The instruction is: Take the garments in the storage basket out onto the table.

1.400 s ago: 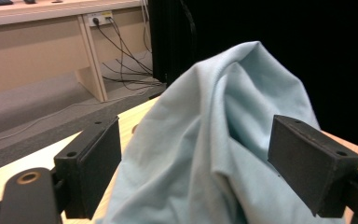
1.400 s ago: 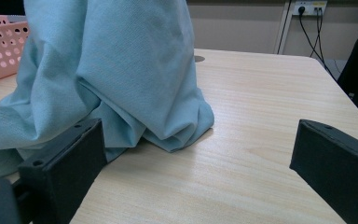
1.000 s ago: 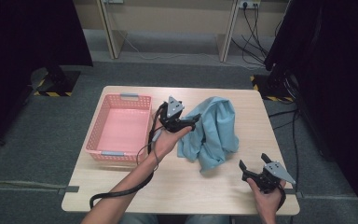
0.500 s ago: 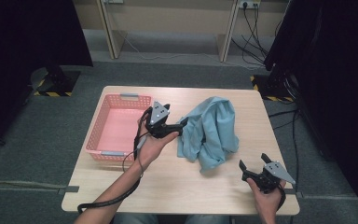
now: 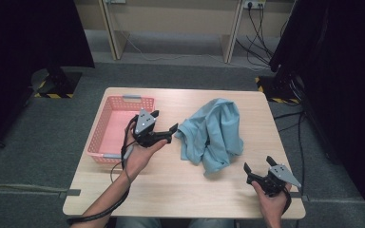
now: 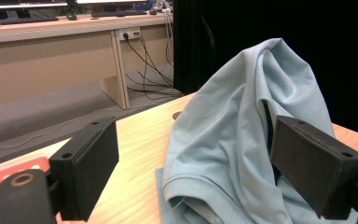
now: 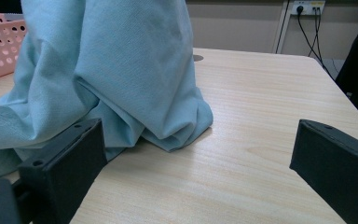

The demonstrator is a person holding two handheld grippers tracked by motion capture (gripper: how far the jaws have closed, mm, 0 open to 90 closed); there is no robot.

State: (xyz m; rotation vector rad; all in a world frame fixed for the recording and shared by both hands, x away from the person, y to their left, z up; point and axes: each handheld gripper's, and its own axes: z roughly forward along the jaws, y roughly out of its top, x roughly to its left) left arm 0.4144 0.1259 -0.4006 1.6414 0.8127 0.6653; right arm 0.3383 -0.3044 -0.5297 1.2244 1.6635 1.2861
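A light blue cloth, crumpled in a heap, lies on the wooden table right of centre. My left gripper is held just left of the cloth's edge, over the table beside the pink basket, and it is open. In the left gripper view, the cloth rises beyond the spread jaws of the left gripper, which hold nothing. My right gripper is open near the table's front right corner, a short way from the cloth. Bare table lies between the jaws of the right gripper.
The pink perforated basket stands at the table's left side with nothing visible in it. A black cable trails from the left gripper along the forearm. Dark curtains and floor cables flank the table's far side.
My left gripper has drawn back to the left, away from the cloth's edge and toward the basket. The right gripper has stayed put.
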